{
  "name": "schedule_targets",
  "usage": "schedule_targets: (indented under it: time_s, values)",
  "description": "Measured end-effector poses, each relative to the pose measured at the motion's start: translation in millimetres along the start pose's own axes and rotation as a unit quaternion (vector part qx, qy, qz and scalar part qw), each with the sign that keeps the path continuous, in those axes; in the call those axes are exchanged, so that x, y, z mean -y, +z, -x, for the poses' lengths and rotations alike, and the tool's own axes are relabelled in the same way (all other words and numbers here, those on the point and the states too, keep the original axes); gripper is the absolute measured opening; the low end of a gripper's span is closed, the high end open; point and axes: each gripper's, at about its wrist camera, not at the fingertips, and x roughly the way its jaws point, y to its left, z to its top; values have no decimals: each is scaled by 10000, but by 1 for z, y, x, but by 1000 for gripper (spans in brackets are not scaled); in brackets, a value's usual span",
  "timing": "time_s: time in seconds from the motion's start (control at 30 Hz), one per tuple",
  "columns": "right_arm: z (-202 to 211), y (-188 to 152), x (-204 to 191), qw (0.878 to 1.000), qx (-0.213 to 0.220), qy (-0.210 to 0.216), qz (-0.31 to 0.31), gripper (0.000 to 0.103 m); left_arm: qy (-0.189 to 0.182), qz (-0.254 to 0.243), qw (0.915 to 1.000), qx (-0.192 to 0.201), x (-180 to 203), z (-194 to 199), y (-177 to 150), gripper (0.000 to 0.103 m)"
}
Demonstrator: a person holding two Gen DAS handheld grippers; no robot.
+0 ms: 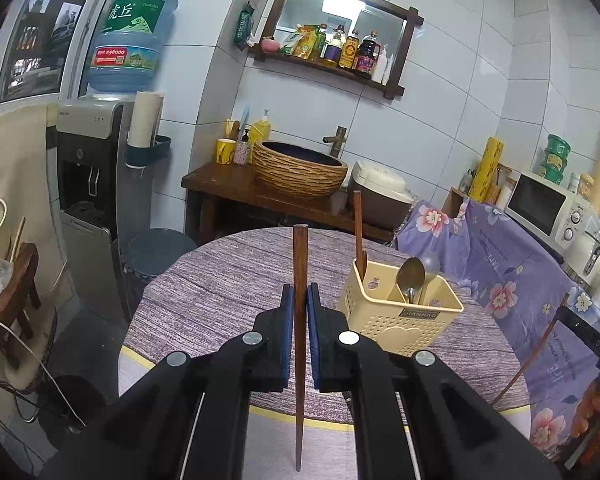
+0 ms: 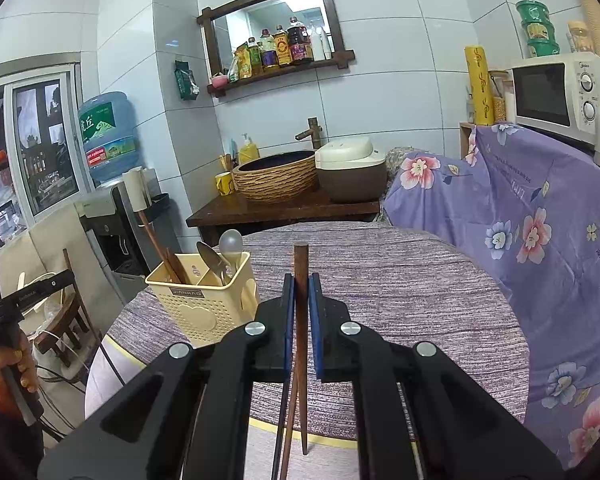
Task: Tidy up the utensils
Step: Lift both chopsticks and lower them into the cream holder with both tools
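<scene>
The left gripper (image 1: 300, 300) has its blue-padded fingers (image 1: 287, 304) closed on a single brown wooden chopstick (image 1: 299, 264), which runs straight along the gap, its blunt end sticking out past the fingertips and its thin end trailing back beneath the camera; the right gripper (image 2: 301, 292) likewise has its fingers (image 2: 288, 300) clamped on chopsticks (image 2: 301, 268); one blunt end shows ahead of the tips, while behind the pads two thin shafts spread apart, so it seems to hold a pair, though I cannot tell this for certain.

Both grippers hover over a round surface (image 1: 220, 280) covered with a purple-grey woven cloth; on it stands a cream plastic utensil basket (image 1: 400, 312), to the right of the left gripper and to the left of the right one (image 2: 204, 300); its near compartment holds two metal spoons (image 1: 410, 276), bowls up, and its rear compartment holds another brown chopstick (image 1: 358, 232), leaning a little.

Beyond the surface, a dark wooden counter carries a woven-pattern basin (image 1: 300, 172) and a rice cooker (image 2: 348, 168); to the right lies a purple flowered cloth (image 2: 520, 220) with a white microwave (image 2: 556, 96) above it; a water dispenser (image 1: 96, 184) stands at the left.
</scene>
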Motion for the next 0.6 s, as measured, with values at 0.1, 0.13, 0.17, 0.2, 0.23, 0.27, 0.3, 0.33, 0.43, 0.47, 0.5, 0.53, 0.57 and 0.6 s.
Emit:
schedule_targets:
  time_s: [0.1, 0.13, 0.17, 0.2, 0.23, 0.27, 0.3, 0.33, 0.43, 0.47, 0.5, 0.53, 0.57, 0.6]
  values:
    - [1, 8, -1, 10000, 51, 38, 34, 8, -41, -33, 9999, 117, 3, 6, 12, 8]
    - [0, 12, -2, 9999, 66, 71, 43, 8, -73, -52, 9998, 167, 5, 8, 18, 8]
    - [1, 18, -4, 9999, 109, 102, 55, 8, -117, -63, 9997, 229, 7, 10, 24, 8]
    - [2, 27, -7, 9997, 181, 134, 82, 8, -169, -70, 9994, 305, 11, 14, 34, 8]
    - [3, 36, -11, 9995, 243, 172, 115, 8, -236, -81, 9989, 390, 15, 17, 45, 8]
    - [5, 47, -15, 9991, 322, 227, 142, 8, -294, -102, 9984, 475, 21, 19, 55, 8]
    - [7, 61, -21, 9984, 435, 314, 161, 8, -334, -123, 9978, 565, 26, 21, 66, 8]
    - [7, 72, -27, 9978, 505, 383, 181, 8, -353, -149, 9969, 686, 33, 24, 79, 8]
    - [7, 112, -45, 9949, 791, 620, 135, 8, -520, -88, 9949, 857, 51, 22, 111, 8]
    - [6, 124, -50, 9937, 872, 699, 92, 8, -574, -39, 9945, 872, 55, 19, 120, 8]
    - [3, 136, -54, 9927, 916, 786, 34, 8, -565, -17, 9939, 942, 61, 16, 129, 8]
    - [-1, 146, -60, 9917, 933, 887, -22, 8, -481, -49, 9934, 1045, 67, 12, 136, 8]
    - [-7, 154, -66, 9911, 953, 926, -17, 8, -435, -50, 9931, 1088, 72, 7, 140, 8]
    - [-11, 158, -72, 9909, 1000, 903, 25, 8, -455, -14, 9932, 1070, 75, 1, 143, 8]
